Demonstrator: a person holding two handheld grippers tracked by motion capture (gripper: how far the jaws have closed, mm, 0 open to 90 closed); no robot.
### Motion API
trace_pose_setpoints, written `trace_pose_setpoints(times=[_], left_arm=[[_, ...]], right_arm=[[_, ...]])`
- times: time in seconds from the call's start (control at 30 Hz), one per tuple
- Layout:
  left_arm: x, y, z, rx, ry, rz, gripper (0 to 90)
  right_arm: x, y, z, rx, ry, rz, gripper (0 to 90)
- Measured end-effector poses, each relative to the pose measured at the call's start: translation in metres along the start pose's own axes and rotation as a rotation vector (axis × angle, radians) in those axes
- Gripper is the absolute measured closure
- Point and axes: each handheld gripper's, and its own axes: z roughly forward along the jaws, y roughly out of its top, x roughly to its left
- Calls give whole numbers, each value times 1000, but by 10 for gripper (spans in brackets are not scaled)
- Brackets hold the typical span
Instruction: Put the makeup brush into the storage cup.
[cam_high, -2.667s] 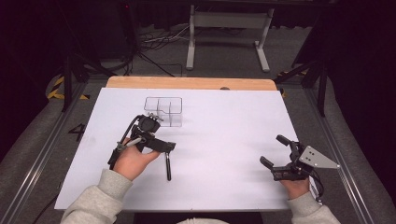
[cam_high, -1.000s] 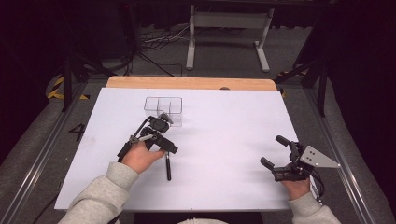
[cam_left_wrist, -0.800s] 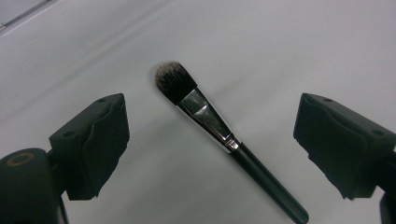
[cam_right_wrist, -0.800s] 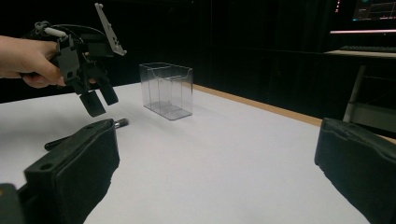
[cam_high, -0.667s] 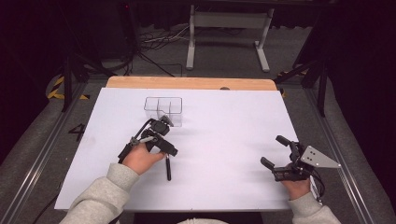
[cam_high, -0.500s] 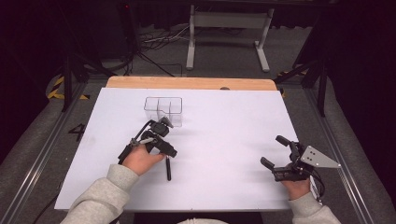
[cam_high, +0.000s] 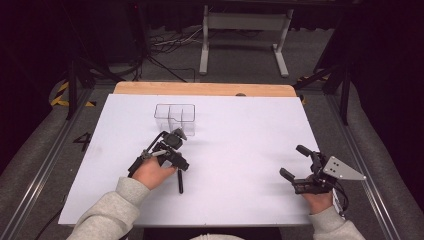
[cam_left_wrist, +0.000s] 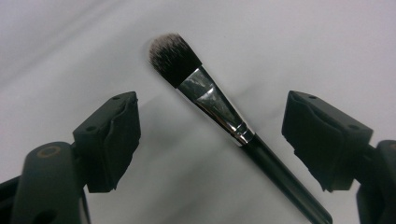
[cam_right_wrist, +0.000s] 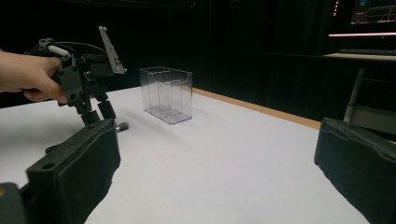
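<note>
Left gripper (cam_left_wrist: 210, 140) astride our brush (cam_left_wrist: 219, 109), jaws just closing in but not yet touching it, brush flat on the white desk (cam_high: 240, 135) near the clear box (cam_high: 175, 118), right gripper (cam_high: 296, 162) wide, holding nothing.

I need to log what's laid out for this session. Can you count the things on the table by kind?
Makeup brush: 1
Clear plastic organizer: 1
Handheld grippers: 2, the left gripper and the right gripper
Total: 4
</note>
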Motion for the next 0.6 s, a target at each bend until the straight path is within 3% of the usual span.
trace_pose_setpoints(times=[0.23,0.6], left_arm=[[-3,0,2,25,22,23,260],[-3,0,2,27,-4,29,390]], right_arm=[[0,0,1,4,0,1,5],[0,0,1,9,-2,-3,5]])
